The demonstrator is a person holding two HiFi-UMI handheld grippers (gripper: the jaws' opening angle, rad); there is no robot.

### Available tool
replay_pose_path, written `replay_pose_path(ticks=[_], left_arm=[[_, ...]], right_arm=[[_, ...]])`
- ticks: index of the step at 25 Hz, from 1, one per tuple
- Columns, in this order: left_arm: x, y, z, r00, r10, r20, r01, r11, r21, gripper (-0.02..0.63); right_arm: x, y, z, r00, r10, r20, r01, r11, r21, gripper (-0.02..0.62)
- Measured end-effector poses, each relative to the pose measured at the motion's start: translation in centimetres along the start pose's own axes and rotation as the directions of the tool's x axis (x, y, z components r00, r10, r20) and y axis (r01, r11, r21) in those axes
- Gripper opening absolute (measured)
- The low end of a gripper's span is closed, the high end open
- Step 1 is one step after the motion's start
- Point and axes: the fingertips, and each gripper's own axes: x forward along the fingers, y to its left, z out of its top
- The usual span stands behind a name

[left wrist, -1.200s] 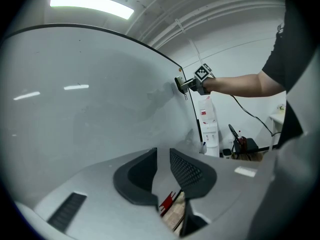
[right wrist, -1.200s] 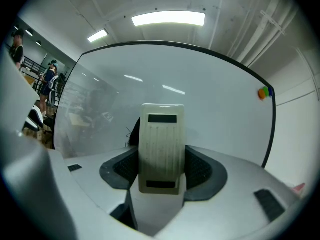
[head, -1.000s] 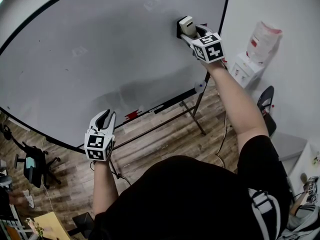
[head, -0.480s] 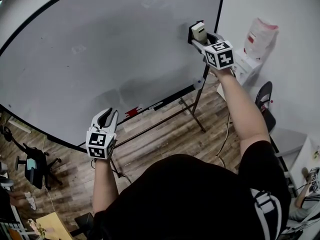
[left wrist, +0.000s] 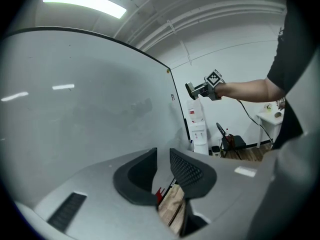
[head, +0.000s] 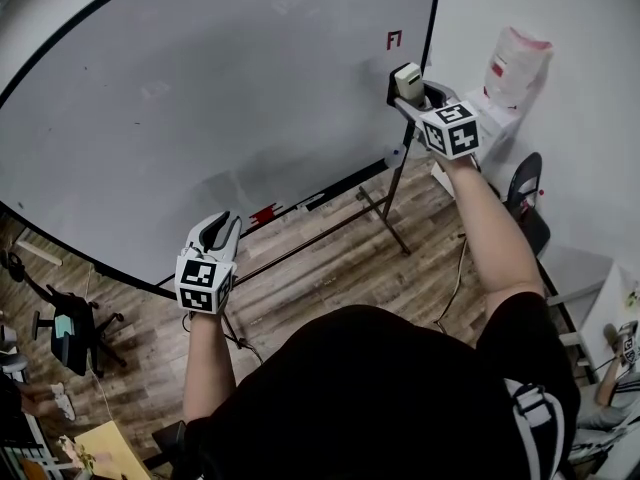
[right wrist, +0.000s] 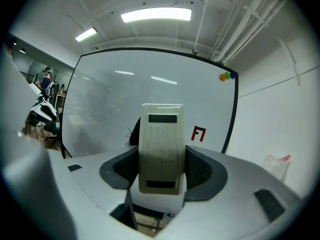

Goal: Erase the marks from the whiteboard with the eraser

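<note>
Whiteboard (head: 200,98) filled the upper left of the head view, mounted on a stand above a wood floor (head: 330,278). Most of its face looked wiped. One red mark (head: 394,40) was left at the upper right, close to the board's black edge, and a faint grey haze low in the middle may have been residue, though that could not be settled from these views.

The eraser (head: 405,78) was pinched upright between the jaws of the right gripper (head: 413,96), just below and slightly right of the mark. It was gripped by its long sides, presumably so that its pad could be laid flat against the board. In the right gripper view the mark sat just right of the eraser, so the pad was judged to be off the mark, not on it. A short sweep up and across was thought to be needed.

The left gripper (head: 218,230) was held low in the lower left, below the board's bottom edge, its jaws drawn nearly together on nothing; it was likely parked there to keep clear.
</note>
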Motion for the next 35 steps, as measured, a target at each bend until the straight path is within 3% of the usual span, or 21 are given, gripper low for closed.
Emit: replay_pose_path(ticks=[8,20,35], left_arm=[[-0.6,-1.1,-0.4,0.999,-0.038,-0.008,0.038,0.999,0.005,0.089],[-2.6,-2.4,-1.1,0.997,-0.076,0.0,0.076,0.997,0.0,0.089],[-4.0,-3.7,-2.3,0.992,-0.128,0.006,0.128,0.992,-0.002,0.089]], right_arm=[[-2.8,2.7,-3.0,1.0,0.015,-0.027,-0.014,0.999,0.036,0.249],[-8.0,8.4,-3.5,0.999,0.051,0.007,-0.051,0.995,0.085,0.249],[-11.1,14.5,-9.8,0.991,0.096,-0.088,-0.081,0.984,0.158,0.249]])
